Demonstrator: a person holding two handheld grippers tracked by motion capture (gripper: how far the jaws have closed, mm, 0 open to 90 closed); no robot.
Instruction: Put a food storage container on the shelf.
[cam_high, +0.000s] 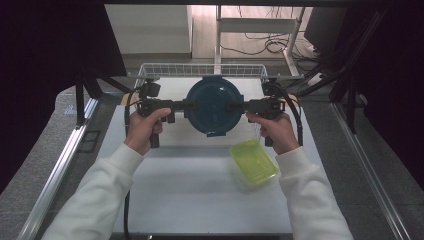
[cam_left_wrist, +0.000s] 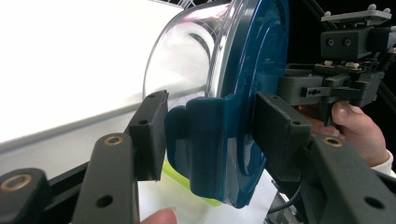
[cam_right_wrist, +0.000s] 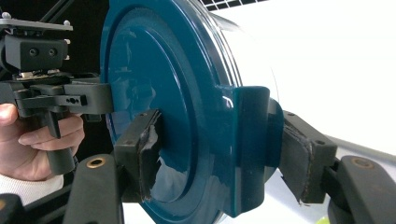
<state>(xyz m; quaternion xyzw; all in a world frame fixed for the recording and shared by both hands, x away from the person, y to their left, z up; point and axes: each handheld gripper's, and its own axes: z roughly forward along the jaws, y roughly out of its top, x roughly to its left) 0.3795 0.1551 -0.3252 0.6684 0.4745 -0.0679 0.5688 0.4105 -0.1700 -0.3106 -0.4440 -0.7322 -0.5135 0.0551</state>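
Observation:
A round clear container with a dark blue lid hangs above the white table, lid facing up toward the camera. My left gripper is shut on the lid's side clasp, one pad on each side of it. On the opposite side, my right gripper is shut on the other clasp. In the left gripper view the clear body extends behind the lid. The left gripper and right gripper both point level toward each other.
A yellow-green plastic tub lies on the table near my right forearm. A white wire basket stands at the table's far edge, behind the held container. Metal rails run along both sides.

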